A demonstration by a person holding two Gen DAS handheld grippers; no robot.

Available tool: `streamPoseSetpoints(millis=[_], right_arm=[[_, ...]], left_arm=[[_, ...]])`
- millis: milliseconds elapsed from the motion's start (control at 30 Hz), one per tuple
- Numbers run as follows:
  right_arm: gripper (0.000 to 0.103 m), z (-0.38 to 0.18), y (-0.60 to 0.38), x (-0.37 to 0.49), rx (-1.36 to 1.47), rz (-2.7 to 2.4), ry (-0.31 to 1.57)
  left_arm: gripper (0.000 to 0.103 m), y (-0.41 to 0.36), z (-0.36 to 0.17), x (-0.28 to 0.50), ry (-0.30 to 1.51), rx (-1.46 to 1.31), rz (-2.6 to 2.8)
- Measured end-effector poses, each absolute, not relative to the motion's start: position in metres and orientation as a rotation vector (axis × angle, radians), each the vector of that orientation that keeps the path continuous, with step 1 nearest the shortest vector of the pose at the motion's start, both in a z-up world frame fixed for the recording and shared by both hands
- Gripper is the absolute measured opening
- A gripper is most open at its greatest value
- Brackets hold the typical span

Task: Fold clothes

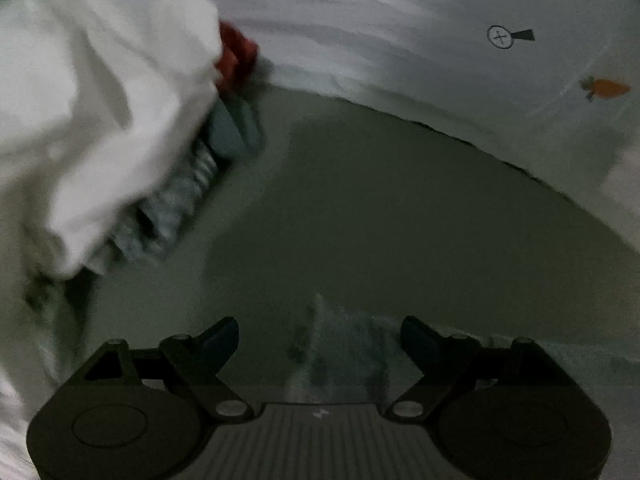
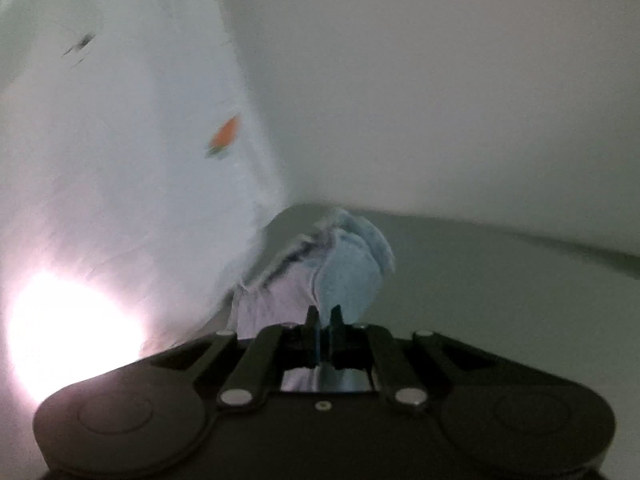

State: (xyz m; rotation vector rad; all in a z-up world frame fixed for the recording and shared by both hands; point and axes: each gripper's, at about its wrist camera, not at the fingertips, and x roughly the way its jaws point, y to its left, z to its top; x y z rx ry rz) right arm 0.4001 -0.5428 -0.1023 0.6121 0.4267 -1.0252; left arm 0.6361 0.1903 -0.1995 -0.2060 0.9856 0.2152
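In the left wrist view my left gripper is open, its dark fingertips wide apart over a dim grey-green surface. A pale blue-grey piece of cloth lies between and just beyond the fingertips, untouched as far as I can tell. At the left a blurred pile of clothes holds a white garment over a striped grey one, a teal one and a red one. In the right wrist view my right gripper is shut on a light blue garment that bunches up ahead of the fingers.
A white sheet with small prints, including an orange carrot, covers the area behind the surface. In the right wrist view the same sheet rises at the left, with a bright glare spot low on it. A plain pale wall fills the right.
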Motion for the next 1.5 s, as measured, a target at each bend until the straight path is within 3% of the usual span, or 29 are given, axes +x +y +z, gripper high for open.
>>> streamPoseSetpoints(millis=[100,167,200,267,367,533,867,933,1000,1100,1167,1200,1267,1333,1500], right_arm=[[0.004,-0.128,-0.555,0.378,0.661,-1.127,0.533],[0.004,-0.149,-0.553,0.365,0.725,-1.154,0.566],[0.004,-0.157,-0.551,0.358,0.765,-1.157,0.562],[0.004,-0.164,-0.547,0.351,0.824,-1.151,0.520],[0.004,-0.153,-0.548,0.357,0.842,-1.127,0.484],[0.004,-0.104,-0.537,0.372,0.795,-1.002,0.379],[0.004,-0.015,-0.500,0.404,0.675,-0.756,0.170],[0.004,-0.023,-0.501,0.412,0.605,-0.804,0.197],[0.005,-0.053,-0.510,0.421,0.551,-0.904,0.348],[0.019,-0.103,-0.524,0.436,0.484,-1.032,0.606],[0.034,-0.121,-0.511,0.427,0.453,-1.036,0.672],[0.048,-0.130,-0.504,0.422,0.438,-1.038,0.705],[0.052,-0.140,-0.489,0.409,0.440,-1.018,0.736],[0.054,-0.146,-0.472,0.391,0.481,-0.972,0.758],[0.062,-0.147,-0.436,0.348,0.643,-0.864,0.765]], left_arm=[[0.085,0.179,-0.208,0.633,1.004,-0.184,0.188],[0.074,0.171,-0.208,0.631,0.985,-0.154,0.206],[0.059,0.169,-0.207,0.629,0.976,-0.162,0.217],[0.046,0.170,-0.202,0.627,0.963,-0.208,0.254],[0.035,0.162,-0.191,0.629,0.960,-0.213,0.296],[0.031,0.143,-0.152,0.647,0.881,-0.158,0.340],[0.029,0.146,-0.102,0.700,0.727,-0.179,0.302],[0.030,0.148,-0.111,0.710,0.747,-0.178,0.325],[0.034,0.151,-0.130,0.720,0.806,-0.173,0.348],[0.043,0.149,-0.148,0.724,0.856,-0.121,0.376],[0.050,0.146,-0.145,0.717,0.848,-0.117,0.365],[0.053,0.145,-0.141,0.713,0.846,-0.118,0.352],[0.064,0.145,-0.135,0.700,0.846,-0.129,0.322],[0.068,0.146,-0.129,0.683,0.850,-0.143,0.294],[0.069,0.134,-0.119,0.630,0.878,-0.139,0.253]])
